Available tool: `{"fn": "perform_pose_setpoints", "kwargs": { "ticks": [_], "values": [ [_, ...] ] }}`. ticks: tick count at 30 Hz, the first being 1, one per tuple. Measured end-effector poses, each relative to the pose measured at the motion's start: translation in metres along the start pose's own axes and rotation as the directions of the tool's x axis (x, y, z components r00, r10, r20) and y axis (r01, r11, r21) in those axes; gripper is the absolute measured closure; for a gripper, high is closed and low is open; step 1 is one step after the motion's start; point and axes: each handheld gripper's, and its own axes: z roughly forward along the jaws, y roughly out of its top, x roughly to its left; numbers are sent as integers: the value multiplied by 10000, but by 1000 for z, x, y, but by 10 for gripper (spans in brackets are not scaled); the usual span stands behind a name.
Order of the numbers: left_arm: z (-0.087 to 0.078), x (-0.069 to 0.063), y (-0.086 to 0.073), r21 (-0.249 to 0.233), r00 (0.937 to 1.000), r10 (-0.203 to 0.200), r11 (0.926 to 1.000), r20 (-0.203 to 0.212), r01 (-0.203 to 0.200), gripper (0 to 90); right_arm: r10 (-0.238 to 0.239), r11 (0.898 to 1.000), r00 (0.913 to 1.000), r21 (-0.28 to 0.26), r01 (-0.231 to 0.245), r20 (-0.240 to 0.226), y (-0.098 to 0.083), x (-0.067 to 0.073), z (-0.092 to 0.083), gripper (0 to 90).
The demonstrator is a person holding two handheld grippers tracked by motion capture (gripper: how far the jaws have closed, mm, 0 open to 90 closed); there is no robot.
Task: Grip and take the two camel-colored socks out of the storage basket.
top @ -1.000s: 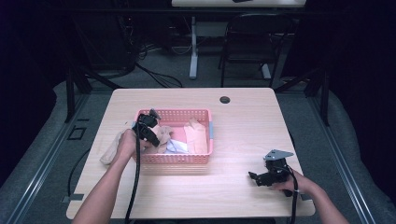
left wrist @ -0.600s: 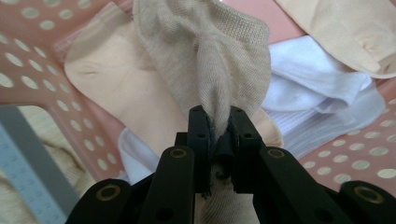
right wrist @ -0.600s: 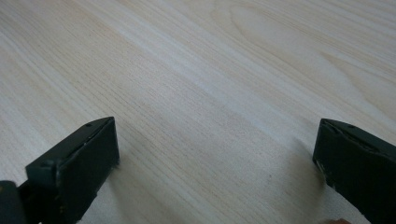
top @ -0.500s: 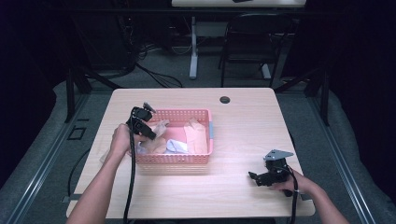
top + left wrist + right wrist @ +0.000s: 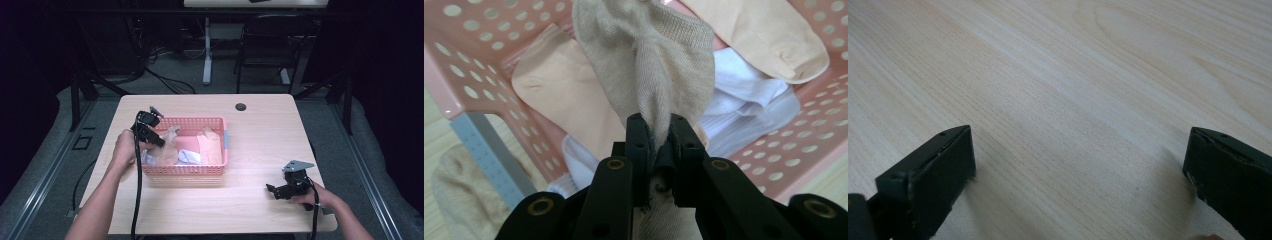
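Left tool (image 5: 657, 131) pinches beige sock (image 5: 649, 60) over basket (image 5: 220, 168) edge; right tool (image 5: 1080, 175) agape, bare tabletop (image 5: 1088, 75).

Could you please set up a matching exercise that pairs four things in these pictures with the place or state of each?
Things:
1. beige sock
2. white sock
3. left claw
4. right claw

Places or states:
A. open over bare table
B. lying inside the pink basket, under other socks
C. shut on fabric
D. pinched and lifted above the basket

Pairs: 1-D, 2-B, 3-C, 4-A
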Motion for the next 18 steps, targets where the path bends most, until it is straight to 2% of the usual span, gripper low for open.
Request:
{"fn": "perform_pose_setpoints", "kwargs": {
  "ticks": [11, 18],
  "values": [
    [-37, 2, -2, -443, 9998, 152, 9989, -152, -158, 811, -2, 10000, 10000, -1, 2, 7, 0, 0, 0, 0],
    [-59, 8, -8, -835, 9994, 25, 9965, -342, -53, 811, -4, 10000, 10000, 1, 4, 6, 0, 0, 0, 0]
  ]
}}
